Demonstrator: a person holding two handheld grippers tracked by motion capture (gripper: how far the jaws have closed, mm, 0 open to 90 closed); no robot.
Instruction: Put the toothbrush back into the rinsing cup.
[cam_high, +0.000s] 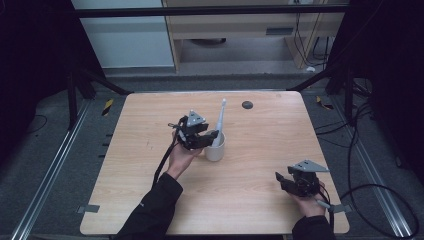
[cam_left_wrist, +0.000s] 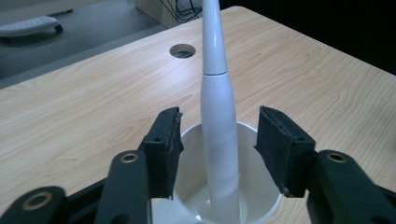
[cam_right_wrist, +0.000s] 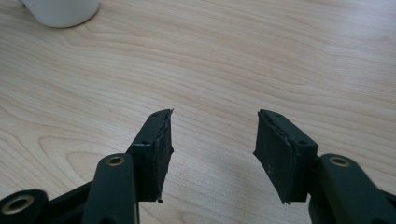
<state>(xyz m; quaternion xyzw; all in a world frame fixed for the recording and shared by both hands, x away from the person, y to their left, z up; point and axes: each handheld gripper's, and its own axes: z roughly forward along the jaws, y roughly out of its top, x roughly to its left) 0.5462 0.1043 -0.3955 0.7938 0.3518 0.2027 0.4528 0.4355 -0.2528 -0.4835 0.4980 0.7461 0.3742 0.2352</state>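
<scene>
High view puts the left gripper (cam_high: 204, 139) at centre frame, level with the rim of the small white ceramic cup (cam_high: 215, 148), in which the slim white electric toothbrush handle (cam_high: 220, 125) stands leaning a little up and to the right. In the left gripper view its black jaws stand wide on either side of the toothbrush handle (cam_left_wrist: 218, 140), with a clear gap on both sides, so nothing is gripped; the cup (cam_left_wrist: 261, 205) sits low in that frame beneath them. To finish this release cleanly, I would judge it best to draw the hand straight back along the jaws' own line, keeping both pads off the handle and the cup's rim so neither tips. The left forearm reaches up from the bottom edge, palm under the tool. The right gripper (cam_high: 290, 181) rests at lower right on the pale wooden table (cam_high: 260, 125), jaws parted and empty over bare wood.
</scene>
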